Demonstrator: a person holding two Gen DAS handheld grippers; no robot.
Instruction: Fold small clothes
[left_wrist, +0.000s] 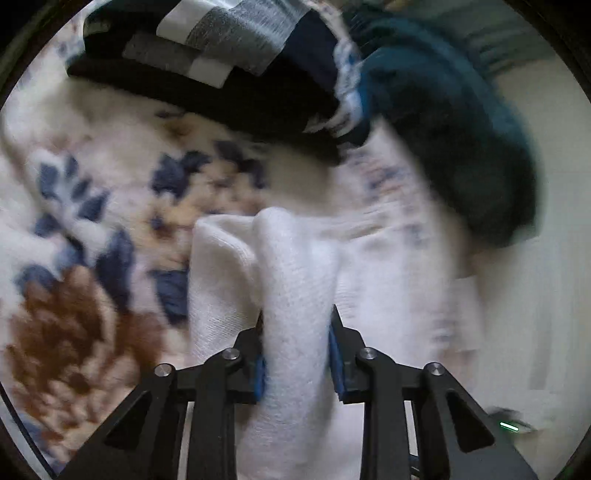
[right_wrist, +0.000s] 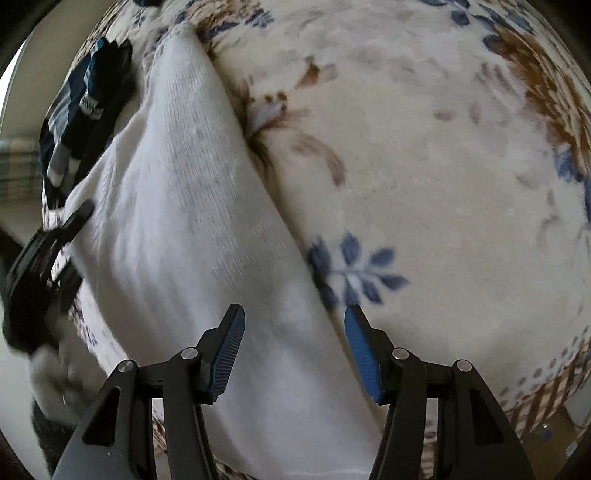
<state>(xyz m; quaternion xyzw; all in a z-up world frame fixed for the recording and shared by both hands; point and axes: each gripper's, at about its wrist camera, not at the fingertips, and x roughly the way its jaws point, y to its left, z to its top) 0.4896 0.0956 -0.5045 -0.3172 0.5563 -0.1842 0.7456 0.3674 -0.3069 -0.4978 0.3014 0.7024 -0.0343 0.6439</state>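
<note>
covering everything: floral fleece blanket

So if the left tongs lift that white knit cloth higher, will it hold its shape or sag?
Probably sag: the white knit cloth already bunches into a soft ridge between the left tongs. It looks light and thin, and its textured knit should not slip from the pads. The open right tongs could support the far end.

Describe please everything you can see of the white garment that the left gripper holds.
The white garment looks like a soft ribbed knit, plain, without print. It lies stretched along the floral blanket, partly bunched into a raised fold. The left gripper is shut on that fold. The right gripper is open above its other end. Dark folded clothes lie beyond it.
</note>
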